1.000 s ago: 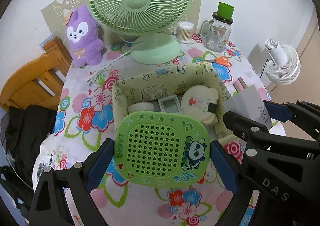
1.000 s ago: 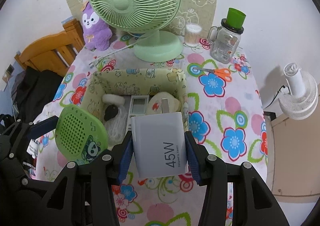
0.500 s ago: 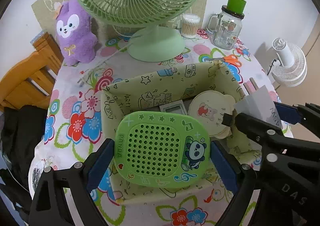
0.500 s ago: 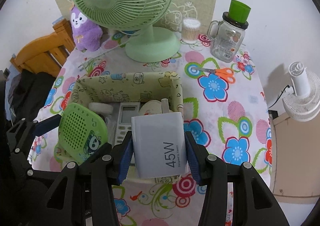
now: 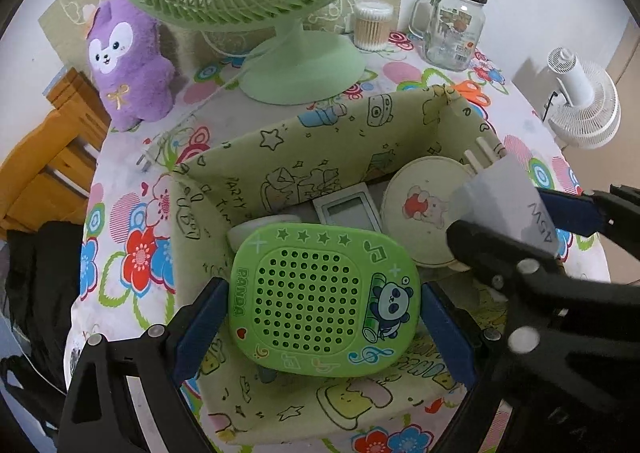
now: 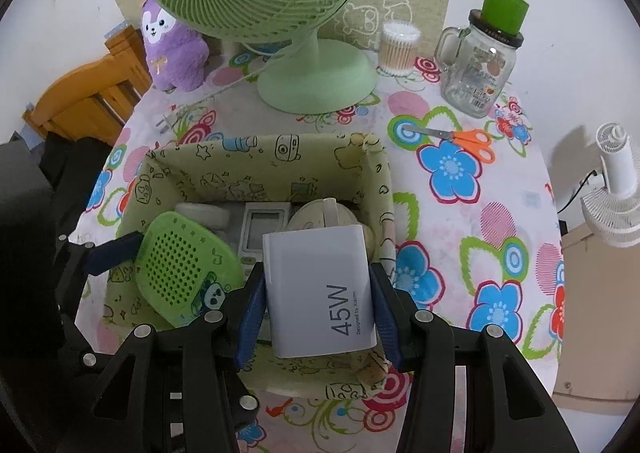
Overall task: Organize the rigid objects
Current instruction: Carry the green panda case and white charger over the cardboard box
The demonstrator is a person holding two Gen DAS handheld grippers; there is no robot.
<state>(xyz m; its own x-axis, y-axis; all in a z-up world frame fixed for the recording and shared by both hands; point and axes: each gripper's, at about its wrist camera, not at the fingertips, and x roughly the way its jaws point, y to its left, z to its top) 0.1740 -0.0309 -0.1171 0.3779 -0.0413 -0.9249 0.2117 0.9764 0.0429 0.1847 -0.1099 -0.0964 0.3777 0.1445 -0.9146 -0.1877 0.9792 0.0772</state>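
Over the open fabric storage box point(image 5: 320, 141) on the floral tablecloth point(image 6: 472, 213), both grippers point steeply down. The left gripper point(image 5: 324, 313) pinches a green panda-printed case point(image 5: 324, 299) between its blue pads, one pad on each side edge, the perforated face turned toward the camera; the case hangs above the box's near half, at about 6 o'clock from the grey remote point(image 5: 348, 209) lying on the box floor. The right gripper point(image 6: 318, 293) clamps a white 45W charger point(image 6: 320, 289) by its two flat sides, prongs pointing away toward 12 o'clock, over the box's right-hand near corner. In the right wrist view the green case sits at 9 o'clock from the charger, just beside it. A round cream tin point(image 5: 424, 213) lies in the box beneath the charger. Beyond the box, at 12 o'clock, stands a green desk fan point(image 6: 316, 81); orange scissors point(image 6: 468, 139) lie at 2 o'clock.
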